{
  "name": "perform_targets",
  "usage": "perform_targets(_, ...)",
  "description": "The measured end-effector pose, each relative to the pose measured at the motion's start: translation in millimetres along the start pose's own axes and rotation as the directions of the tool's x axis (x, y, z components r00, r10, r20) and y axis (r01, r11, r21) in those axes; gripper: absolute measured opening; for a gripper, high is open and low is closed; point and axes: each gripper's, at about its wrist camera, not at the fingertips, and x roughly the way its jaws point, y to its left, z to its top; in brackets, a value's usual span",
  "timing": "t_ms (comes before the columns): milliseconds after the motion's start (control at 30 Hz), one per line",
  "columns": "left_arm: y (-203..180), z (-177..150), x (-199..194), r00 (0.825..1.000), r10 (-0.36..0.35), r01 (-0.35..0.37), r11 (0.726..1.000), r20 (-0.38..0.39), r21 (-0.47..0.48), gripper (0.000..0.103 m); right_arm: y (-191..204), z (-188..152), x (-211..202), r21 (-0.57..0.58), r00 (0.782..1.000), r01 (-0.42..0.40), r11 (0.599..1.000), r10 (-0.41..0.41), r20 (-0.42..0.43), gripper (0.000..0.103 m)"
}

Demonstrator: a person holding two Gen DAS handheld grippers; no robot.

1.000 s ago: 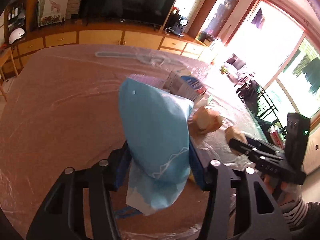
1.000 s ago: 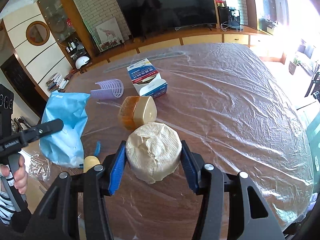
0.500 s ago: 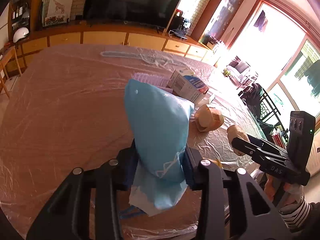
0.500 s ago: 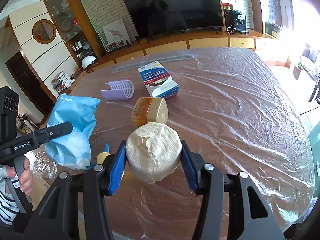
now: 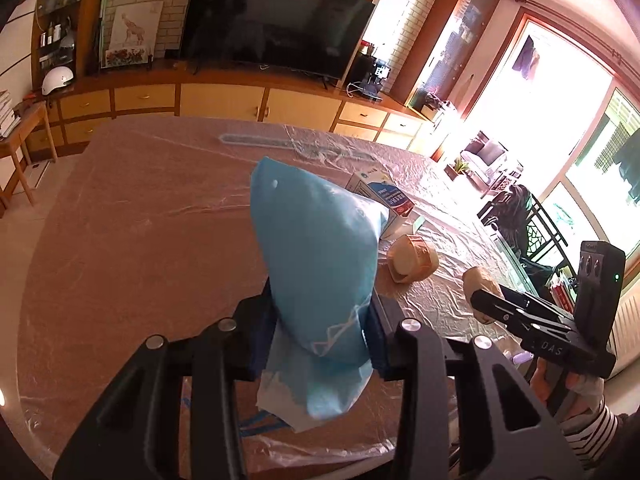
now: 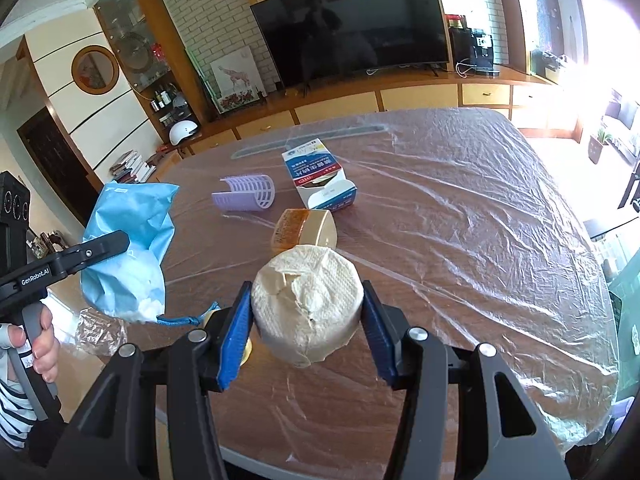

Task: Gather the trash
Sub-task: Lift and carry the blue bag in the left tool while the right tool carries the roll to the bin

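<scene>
With the left gripper clamped on a blue bag and the right gripper clamped on a tissue roll, both lifted above the table, pickup looks complete; next move needs a bin, none visible.

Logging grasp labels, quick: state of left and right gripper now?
Left gripper: closed on the blue bag.
Right gripper: closed on the crumpled paper wad.
</scene>
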Motion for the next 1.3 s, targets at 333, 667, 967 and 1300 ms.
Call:
perform_targets(333,-2,-23,-29,1.0,-0.029,0.029,1.0,0.003,-0.011,0.04,11,-11,-25,-0.029,0.999,-0.048,0.998,0.048,0.01,0.051)
perform_targets(667,-16,-49,-50,0.995,-0.096,0.096,0.995,0.01,-0.037,0.04,28,-37,-42,-0.093,0.997,-0.078,0.993,0.076,-0.017,0.051)
perform_targets(967,-45,-76,-52,0.993,-0.115,0.115,0.993,-0.033,0.019,0.04,27,-62,-58,-0.083,0.996,-0.084,0.993,0.081,-0.034,0.051)
perform_targets(1300,-64,-100,-47,0.99,-0.116,0.121,0.991,-0.085,0.06,0.04,21,-88,-75,-0.068,0.996,-0.08,0.994,0.077,-0.045,0.051)
